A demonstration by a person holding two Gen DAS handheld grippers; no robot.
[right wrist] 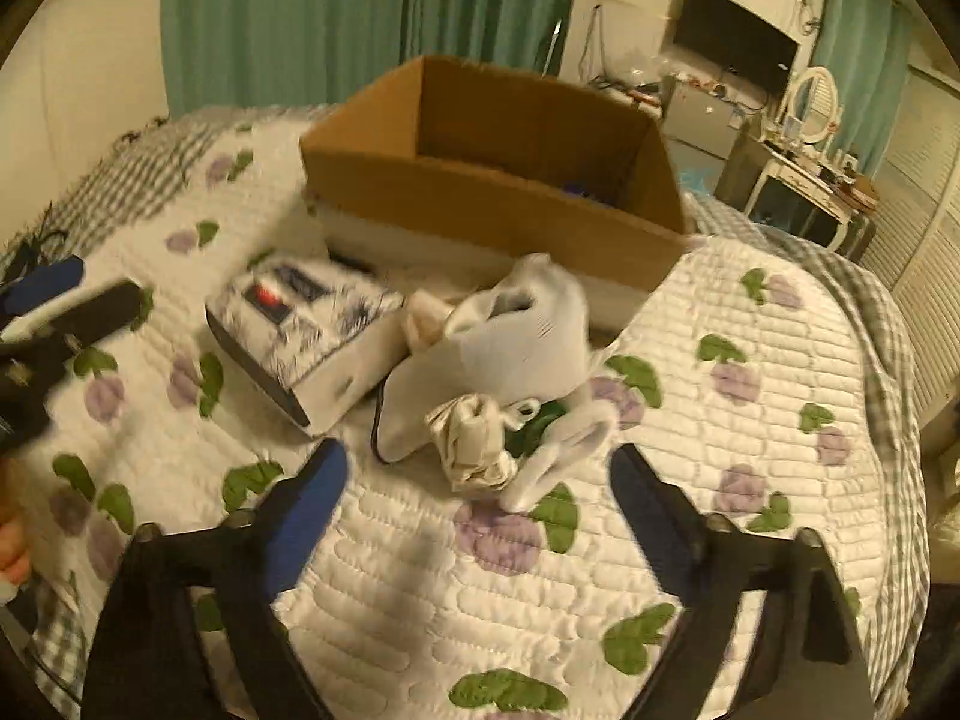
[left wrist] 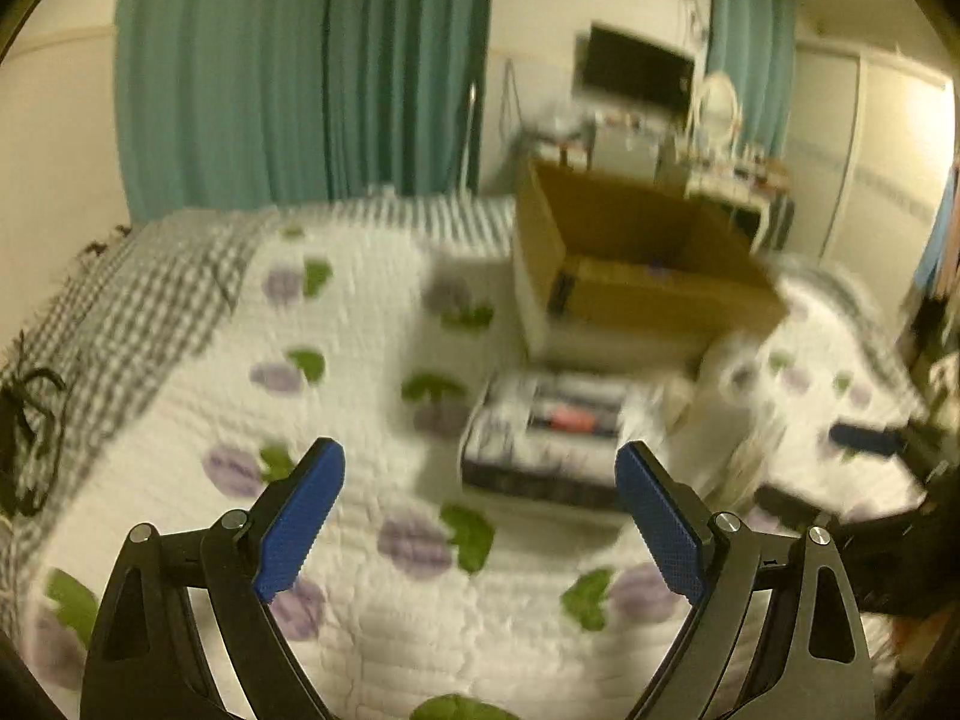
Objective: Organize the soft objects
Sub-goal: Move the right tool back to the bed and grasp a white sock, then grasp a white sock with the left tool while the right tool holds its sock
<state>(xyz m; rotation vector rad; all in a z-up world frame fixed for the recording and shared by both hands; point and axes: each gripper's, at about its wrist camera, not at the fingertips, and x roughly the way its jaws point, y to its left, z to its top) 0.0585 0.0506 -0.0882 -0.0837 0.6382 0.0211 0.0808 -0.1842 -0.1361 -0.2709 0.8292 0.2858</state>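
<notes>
Right gripper (right wrist: 480, 483) open, empty, just short of socks (right wrist: 498, 360); socks before box (right wrist: 480, 198). Left gripper (left wrist: 480, 516) open, empty.

Left hand-held gripper (left wrist: 480, 519): two black, flat arms with triangular cut-outs, each linked by a pair of silver round-headed pivot screws. Fingers (left wrist: 300, 525) carry long, slim blue pads with a fine cross-hatched texture, tapering to rounded tips; black backing behind each pad.

Right hand-held gripper (right wrist: 479, 519): same build, black arms with triangular cut-outs, dull metal pivot screws, blue pads (right wrist: 309, 516) on black fingers. Outlines are blurred here; the pad texture cannot be made out.
</notes>
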